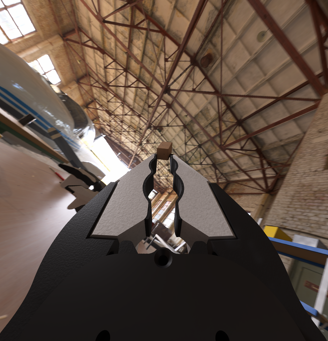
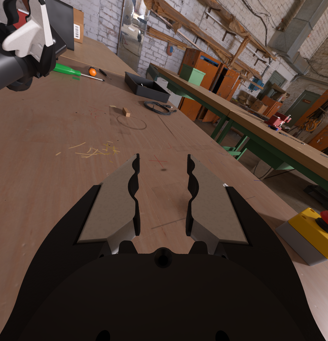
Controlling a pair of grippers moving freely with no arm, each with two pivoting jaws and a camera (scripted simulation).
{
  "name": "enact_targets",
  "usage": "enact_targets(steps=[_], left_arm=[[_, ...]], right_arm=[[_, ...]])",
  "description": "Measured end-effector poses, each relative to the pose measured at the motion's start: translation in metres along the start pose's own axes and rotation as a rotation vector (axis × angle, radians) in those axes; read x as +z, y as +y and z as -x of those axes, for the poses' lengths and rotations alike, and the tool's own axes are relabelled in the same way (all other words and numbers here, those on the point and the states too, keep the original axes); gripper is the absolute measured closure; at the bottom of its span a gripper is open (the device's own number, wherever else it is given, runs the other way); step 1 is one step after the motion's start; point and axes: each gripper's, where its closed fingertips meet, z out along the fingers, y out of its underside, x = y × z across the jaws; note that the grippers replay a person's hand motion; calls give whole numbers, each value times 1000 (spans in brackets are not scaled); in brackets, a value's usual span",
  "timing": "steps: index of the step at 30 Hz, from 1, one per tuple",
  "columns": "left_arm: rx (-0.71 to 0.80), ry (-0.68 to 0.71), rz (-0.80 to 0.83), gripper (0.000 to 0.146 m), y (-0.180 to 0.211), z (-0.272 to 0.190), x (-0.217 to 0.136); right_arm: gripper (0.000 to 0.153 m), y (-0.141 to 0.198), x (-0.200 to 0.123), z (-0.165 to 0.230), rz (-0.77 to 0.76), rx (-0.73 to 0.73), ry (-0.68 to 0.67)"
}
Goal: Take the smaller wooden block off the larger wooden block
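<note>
Pinching the smaller wooden block (image 1: 164, 150) at our left gripper's (image 1: 162, 156) fingertips, at twelve o'clock, we judge it light, rigid and barely held, while the right gripper's (image 2: 163, 156) fingers stand apart over the worktop (image 2: 49, 129), the larger wooden block (image 2: 126, 111) at eleven o'clock.

block (image 2: 126, 112) on table (image 2: 49, 175) | tray (image 2: 146, 87) behind | cable (image 2: 157, 108) right

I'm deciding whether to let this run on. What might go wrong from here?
1. The small brown wooden block sits only at the very tips of the left gripper, high in the air; it may slip and fall.
2. The larger tan wooden block lies near the coiled black cable; a dropped block could land among them.
</note>
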Motion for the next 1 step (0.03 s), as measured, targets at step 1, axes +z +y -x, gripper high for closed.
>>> enact_targets(steps=[1], left_arm=[[-18, 24, -7, 133, 1, -2, 0]], right_arm=[[101, 0, 0, 1, 1, 0, -3]])
